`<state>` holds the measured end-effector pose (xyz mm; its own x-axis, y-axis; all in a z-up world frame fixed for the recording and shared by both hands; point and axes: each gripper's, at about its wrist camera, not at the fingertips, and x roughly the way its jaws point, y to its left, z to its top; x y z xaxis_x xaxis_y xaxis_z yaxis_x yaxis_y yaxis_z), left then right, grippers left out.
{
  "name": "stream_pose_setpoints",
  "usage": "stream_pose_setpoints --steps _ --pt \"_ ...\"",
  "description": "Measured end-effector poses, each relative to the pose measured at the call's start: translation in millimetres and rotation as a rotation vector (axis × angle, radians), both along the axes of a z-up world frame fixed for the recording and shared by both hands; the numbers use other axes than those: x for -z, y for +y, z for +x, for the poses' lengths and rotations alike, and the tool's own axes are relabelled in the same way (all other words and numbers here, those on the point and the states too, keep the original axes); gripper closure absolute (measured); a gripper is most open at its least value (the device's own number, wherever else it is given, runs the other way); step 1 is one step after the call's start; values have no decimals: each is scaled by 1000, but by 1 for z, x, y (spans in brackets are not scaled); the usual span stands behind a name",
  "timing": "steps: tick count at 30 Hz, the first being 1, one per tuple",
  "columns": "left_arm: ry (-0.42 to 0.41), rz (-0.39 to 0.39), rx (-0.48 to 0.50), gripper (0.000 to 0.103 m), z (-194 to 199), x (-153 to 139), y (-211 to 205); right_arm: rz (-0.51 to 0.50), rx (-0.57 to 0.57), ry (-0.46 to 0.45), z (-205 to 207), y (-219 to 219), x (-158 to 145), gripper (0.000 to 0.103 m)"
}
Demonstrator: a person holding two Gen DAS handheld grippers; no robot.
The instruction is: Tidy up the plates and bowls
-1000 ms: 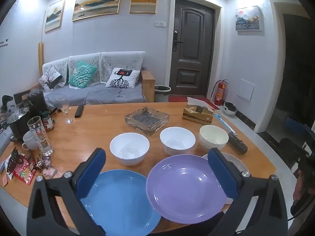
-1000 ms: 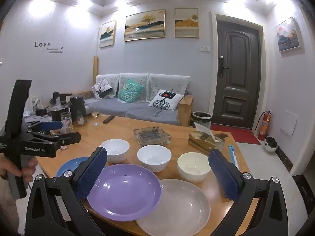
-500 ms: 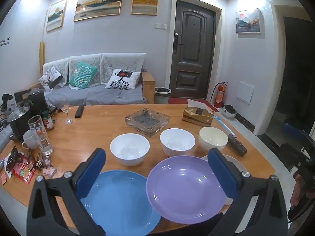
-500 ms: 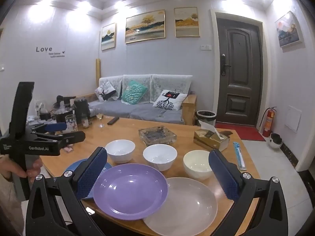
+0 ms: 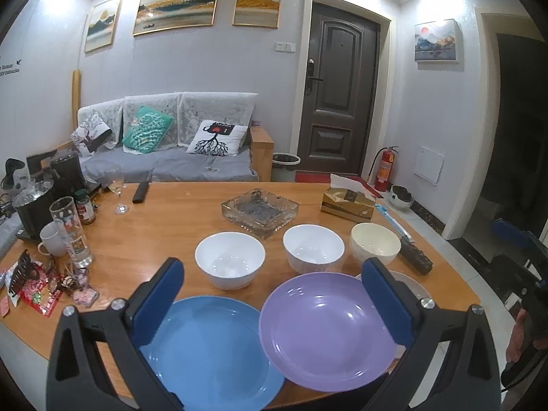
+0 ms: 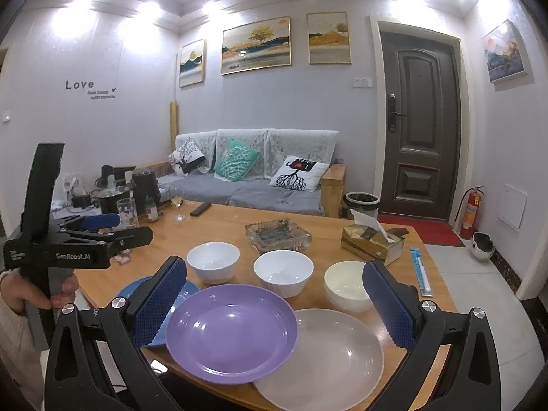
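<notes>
Both grippers, left gripper [image 5: 272, 294] and right gripper [image 6: 274, 294], hover with jaws wide apart, holding nothing. Below them on the worktop [image 5: 171, 226], the purple plate [image 5: 325, 328] overlaps the blue plate [image 5: 212, 349] and grey plate [image 6: 328, 359]; three bowls [image 5: 313, 246] line up behind.

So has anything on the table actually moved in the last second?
No dish moved. Only the right gripper drifted slightly, so its view shifted; the left gripper barely moved. Both have their jaws open, holding nothing. The purple plate, blue plate and bowls stayed put.

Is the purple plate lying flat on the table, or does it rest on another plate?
It rests partly on others: the purple plate overlaps the white plate.
</notes>
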<state>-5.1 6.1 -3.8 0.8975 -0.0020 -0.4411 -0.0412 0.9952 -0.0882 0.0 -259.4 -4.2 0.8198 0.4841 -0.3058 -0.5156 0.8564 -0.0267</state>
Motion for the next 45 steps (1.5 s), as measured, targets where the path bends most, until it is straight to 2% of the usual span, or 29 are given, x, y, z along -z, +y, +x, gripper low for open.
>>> stream_pose_setpoints --steps 36,45 --pt "-14 -8 5 0 -4 0 6 8 -10 6 2 3 4 1" --pt "-39 -6 35 1 -6 -1 4 -26 43 -32 -4 7 4 1"
